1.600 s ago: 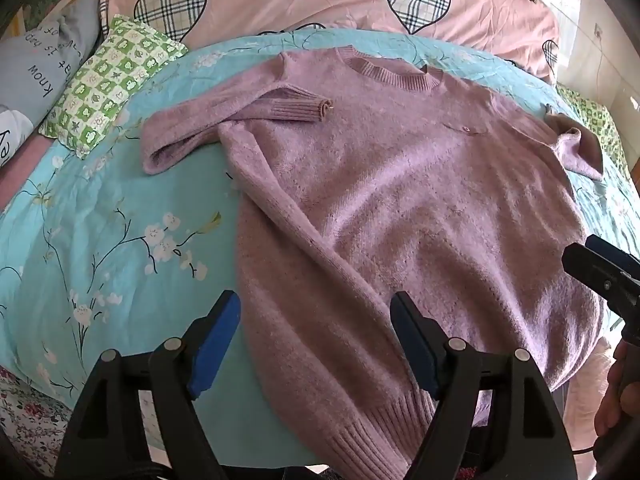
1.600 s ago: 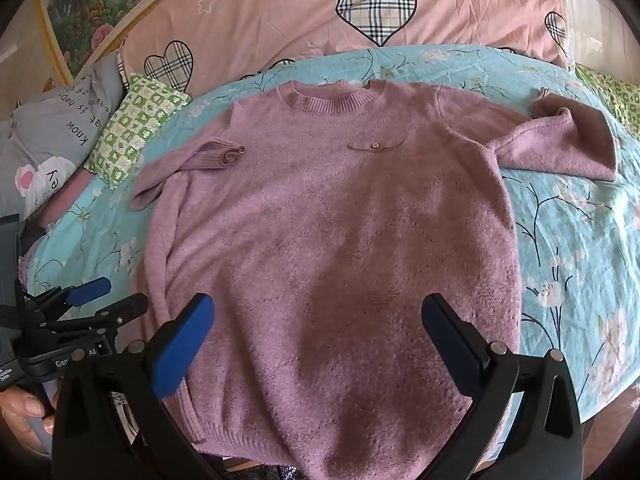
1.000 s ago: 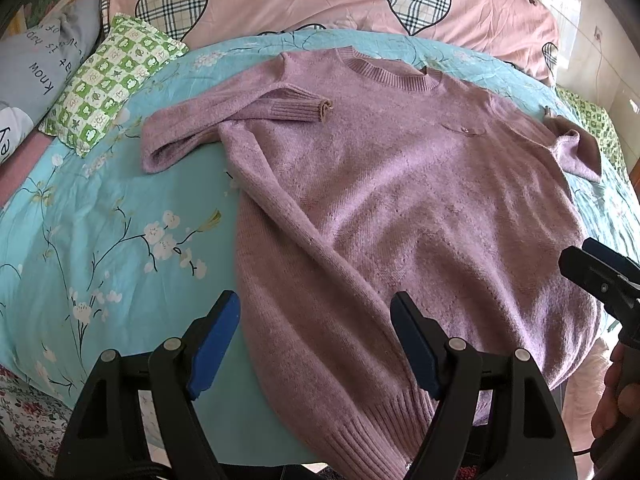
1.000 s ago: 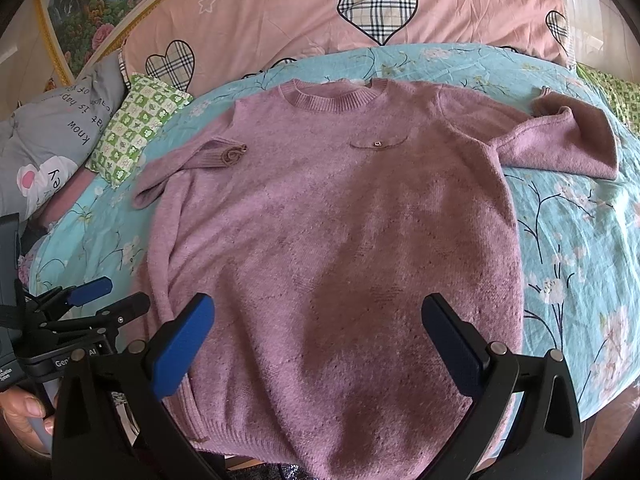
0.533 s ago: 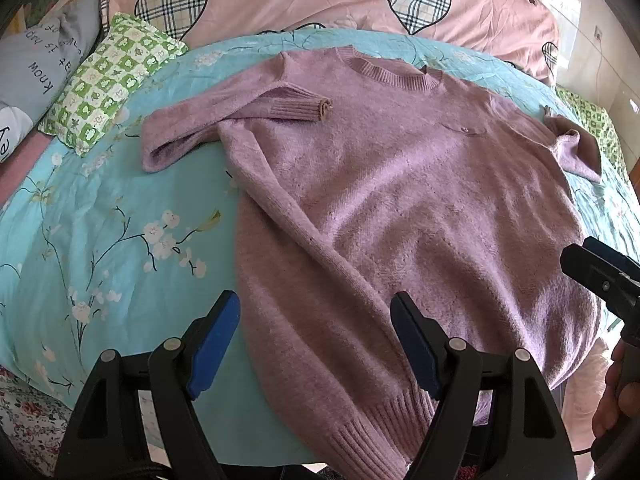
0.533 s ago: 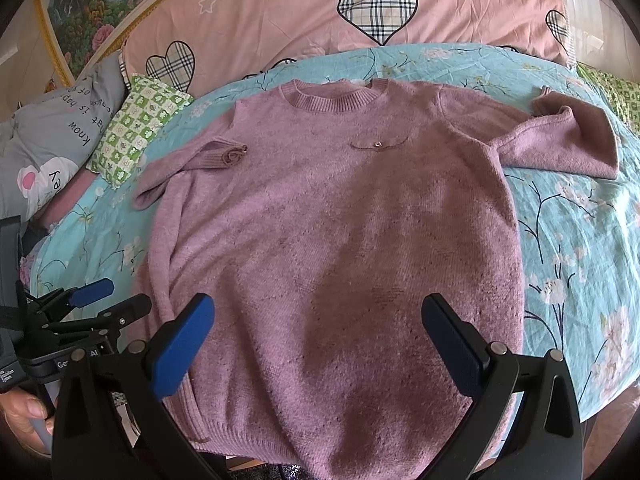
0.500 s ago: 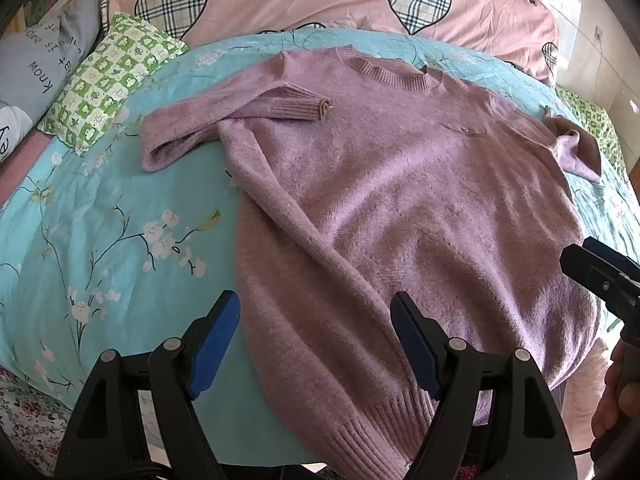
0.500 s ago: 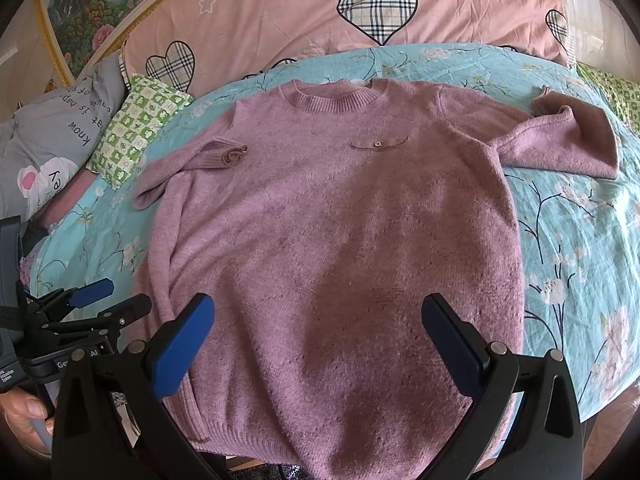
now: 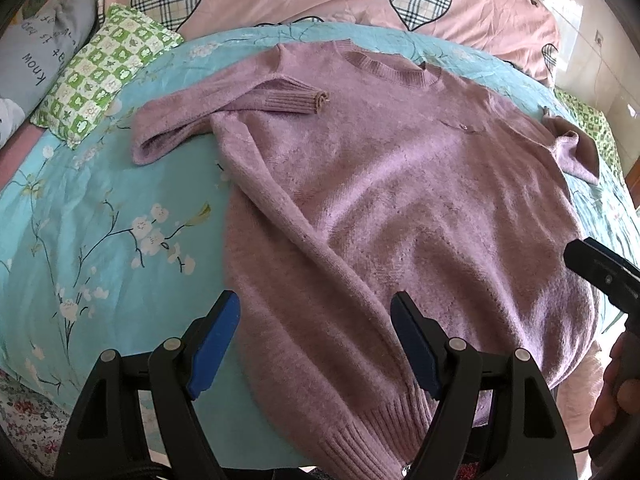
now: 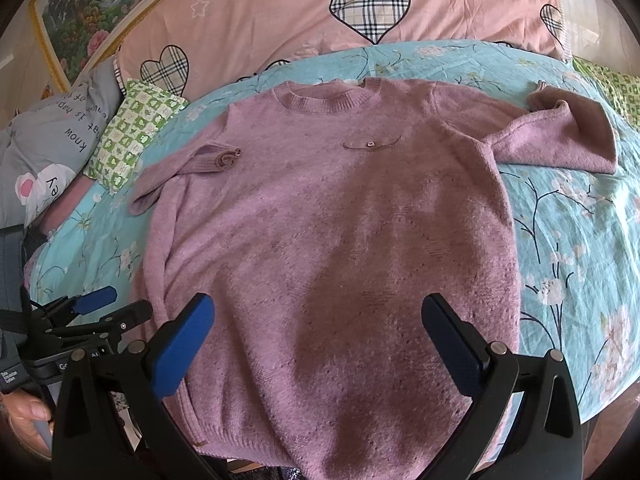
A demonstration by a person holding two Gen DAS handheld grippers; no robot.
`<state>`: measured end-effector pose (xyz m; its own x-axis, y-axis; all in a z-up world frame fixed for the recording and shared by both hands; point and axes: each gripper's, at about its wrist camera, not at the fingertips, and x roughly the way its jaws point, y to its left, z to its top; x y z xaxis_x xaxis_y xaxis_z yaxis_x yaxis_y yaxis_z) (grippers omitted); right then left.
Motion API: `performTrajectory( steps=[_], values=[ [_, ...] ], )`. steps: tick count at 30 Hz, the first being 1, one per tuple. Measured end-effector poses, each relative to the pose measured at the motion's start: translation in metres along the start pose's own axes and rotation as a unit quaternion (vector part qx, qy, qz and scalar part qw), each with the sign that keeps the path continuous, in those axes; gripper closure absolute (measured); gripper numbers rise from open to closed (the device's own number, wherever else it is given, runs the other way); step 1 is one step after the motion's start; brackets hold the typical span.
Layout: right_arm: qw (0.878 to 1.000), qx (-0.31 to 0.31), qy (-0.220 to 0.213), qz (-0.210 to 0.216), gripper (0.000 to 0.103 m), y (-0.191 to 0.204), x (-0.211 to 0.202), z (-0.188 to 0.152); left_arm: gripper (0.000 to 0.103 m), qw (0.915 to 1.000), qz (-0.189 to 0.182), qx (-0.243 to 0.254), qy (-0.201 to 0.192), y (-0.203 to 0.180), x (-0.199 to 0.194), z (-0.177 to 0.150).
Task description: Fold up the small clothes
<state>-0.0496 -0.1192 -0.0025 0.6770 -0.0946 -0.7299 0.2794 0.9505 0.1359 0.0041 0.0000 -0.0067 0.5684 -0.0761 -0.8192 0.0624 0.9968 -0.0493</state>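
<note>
A mauve knit sweater [image 9: 384, 200] lies flat, front up, on a turquoise floral bedsheet [image 9: 100, 220]; it also shows in the right wrist view [image 10: 332, 240]. Its left sleeve [image 9: 208, 116] is folded back with the cuff on the chest. Its right sleeve [image 10: 560, 140] lies bent out to the right. My left gripper [image 9: 316, 340] is open and empty above the hem's left part. My right gripper [image 10: 320, 336] is open and empty above the hem's middle. Each gripper shows at the edge of the other's view: the left gripper [image 10: 104, 308], the right gripper [image 9: 600, 272].
A green checked pillow [image 9: 100, 76] and a grey printed pillow [image 9: 40, 48] lie at the back left. A pink quilt with plaid hearts [image 10: 360, 12] lies along the far side. The bed's near edge runs just under both grippers.
</note>
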Motion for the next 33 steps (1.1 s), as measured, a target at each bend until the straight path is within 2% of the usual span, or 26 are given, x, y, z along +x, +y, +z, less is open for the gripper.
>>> performTrajectory(
  steps=[6,7,12,16,20,22,27,33],
  values=[
    [1.000,0.005,-0.005,-0.011,0.000,-0.013,0.001,0.003,0.025,0.9999,0.002,0.015,0.008,-0.005,0.007,0.002],
    [1.000,0.009,0.010,-0.015,0.000,-0.015,0.002,0.005,0.025,0.9998,0.002,0.016,0.014,-0.005,0.008,0.003],
    [0.999,0.022,0.008,-0.030,0.000,-0.034,-0.002,0.016,0.025,0.9991,-0.007,0.019,0.037,-0.007,0.016,0.013],
    [0.998,0.037,-0.004,-0.043,0.000,-0.059,-0.009,0.040,0.025,0.9988,-0.009,0.022,0.043,-0.008,0.018,0.026],
    [0.997,0.046,-0.019,-0.052,0.001,-0.084,-0.011,0.072,0.025,0.9993,-0.013,0.025,0.025,-0.013,0.021,0.046],
    [0.997,0.044,-0.033,-0.061,0.003,-0.096,-0.012,0.089,0.025,0.9993,-0.015,0.024,0.022,-0.015,0.023,0.055],
    [0.993,0.054,-0.057,-0.088,0.017,-0.136,-0.008,0.137,0.025,0.9992,-0.021,0.028,0.021,-0.022,0.034,0.078],
    [0.985,0.103,-0.055,-0.129,0.031,-0.207,0.034,0.199,0.025,0.9986,-0.022,0.037,0.032,-0.031,0.055,0.103]
  ],
)
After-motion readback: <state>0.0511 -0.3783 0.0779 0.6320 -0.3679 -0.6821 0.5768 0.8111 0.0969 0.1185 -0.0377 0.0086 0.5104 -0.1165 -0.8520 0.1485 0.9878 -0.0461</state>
